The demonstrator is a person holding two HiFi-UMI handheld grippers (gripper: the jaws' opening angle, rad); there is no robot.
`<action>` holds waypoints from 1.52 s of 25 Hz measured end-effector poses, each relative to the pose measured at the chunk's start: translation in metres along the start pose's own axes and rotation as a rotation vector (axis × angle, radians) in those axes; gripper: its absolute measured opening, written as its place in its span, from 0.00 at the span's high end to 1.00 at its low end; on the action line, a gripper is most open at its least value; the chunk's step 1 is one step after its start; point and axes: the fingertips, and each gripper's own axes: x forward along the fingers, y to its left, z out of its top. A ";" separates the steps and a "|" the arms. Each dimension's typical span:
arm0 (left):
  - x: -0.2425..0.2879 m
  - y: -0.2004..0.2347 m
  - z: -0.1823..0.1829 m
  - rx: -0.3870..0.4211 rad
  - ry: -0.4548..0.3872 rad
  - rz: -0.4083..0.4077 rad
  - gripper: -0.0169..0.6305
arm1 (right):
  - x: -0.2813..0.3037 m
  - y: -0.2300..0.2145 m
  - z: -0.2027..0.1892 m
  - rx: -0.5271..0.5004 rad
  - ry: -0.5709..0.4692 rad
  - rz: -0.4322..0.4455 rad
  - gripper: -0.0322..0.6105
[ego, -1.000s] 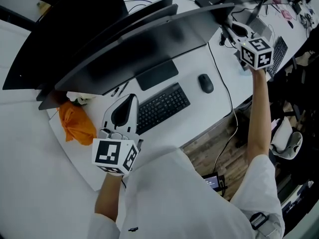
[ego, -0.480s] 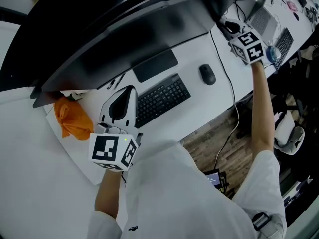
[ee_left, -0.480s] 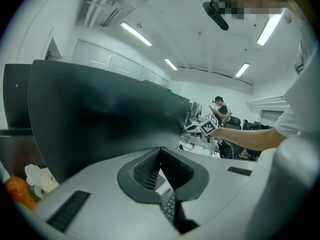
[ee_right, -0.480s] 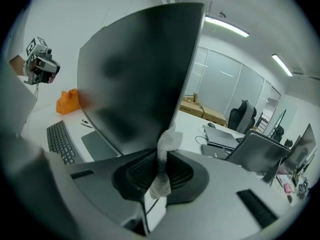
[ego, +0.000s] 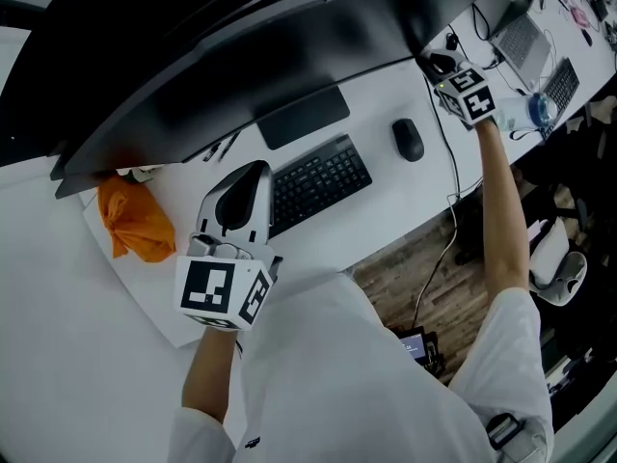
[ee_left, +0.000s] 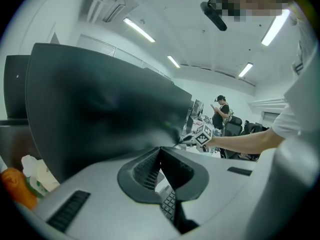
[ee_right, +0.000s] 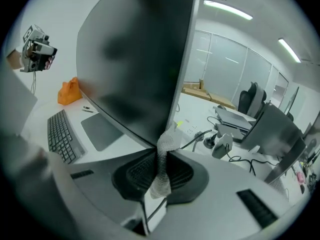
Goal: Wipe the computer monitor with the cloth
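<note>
1. Far left on the desk (ego: 386, 210) there's an orange bag (ego: 135, 222), crumpled up, just under the left end of the monitor (ego: 280, 56). My right gripper view catches it too, way off past the keyboard (ee_right: 69, 92)
2. Next is my left gripper (ego: 253, 172), hovering over the desk between the bag and the keyboard (ego: 318, 181), near the keyboard's left end. In its own view the jaws (ee_left: 161, 150) are pressed together with nothing between them, and it points up at the dark screen (ee_left: 100, 109)
3. The black keyboard sits at a slant in front of the monitor's flat dark base (ego: 302, 119), close to it
4. The monitor is big, curved and switched off, and it runs across most of the top of the head view
5. The black mouse (ego: 408, 140) is right of the keyboard, apart from it, with a white cable (ego: 448, 177) running down the desk beside it
6. My right gripper (ego: 445, 70) is up at the monitor's right end. Its own view shows the jaws (ee_right: 160, 156) clamped on the white cloth (ee_right: 162, 169), which hangs out as a narrow twisted strip. The strip's top end sits right against the screen's bottom edge (ee_right: 135, 59)
</note>
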 end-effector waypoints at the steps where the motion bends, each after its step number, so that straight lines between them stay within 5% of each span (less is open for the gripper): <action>1: 0.001 0.000 -0.002 -0.003 0.003 0.003 0.95 | 0.004 0.001 -0.005 0.002 0.008 0.005 0.89; 10: 0.007 0.001 -0.011 -0.020 0.030 0.014 0.95 | 0.035 0.008 -0.025 0.008 0.020 0.006 0.89; 19: 0.007 0.006 -0.012 -0.021 0.029 0.013 0.95 | 0.040 0.025 -0.021 0.312 -0.148 0.059 0.89; 38: -0.024 0.023 -0.014 -0.030 0.008 0.043 0.95 | 0.053 0.129 0.038 0.257 -0.232 0.155 0.89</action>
